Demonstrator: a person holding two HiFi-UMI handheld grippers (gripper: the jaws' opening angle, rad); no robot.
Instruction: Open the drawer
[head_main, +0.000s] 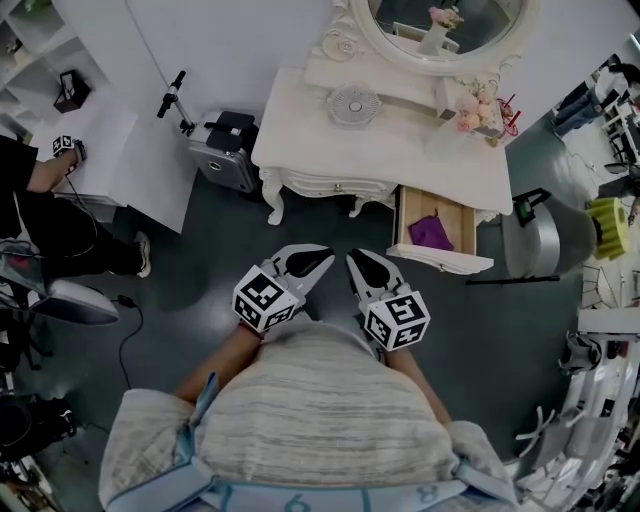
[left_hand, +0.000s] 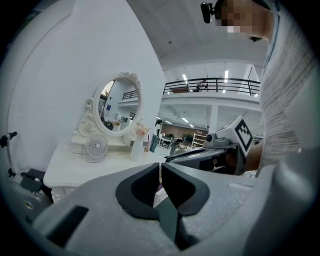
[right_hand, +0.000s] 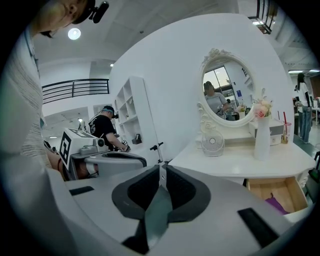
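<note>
Head view: both grippers are held low, close to the torso and side by side. The left gripper (head_main: 318, 262) and right gripper (head_main: 358, 262) each have their jaws pressed together, holding nothing. The table (head_main: 400, 160) stands ahead. Its side drawer (head_main: 455, 222) lies ahead and to the right, well apart from both and nearer the right gripper. It is pulled out towards the person, its slide axis running front to back. A purple cloth (head_main: 431, 232) lies in it. The task looks done.

Left gripper view: jaws together, nothing between them. The table is ahead on the left.

Right gripper view: jaws together, empty. The open drawer is low on the right, with the cloth inside.
</note>
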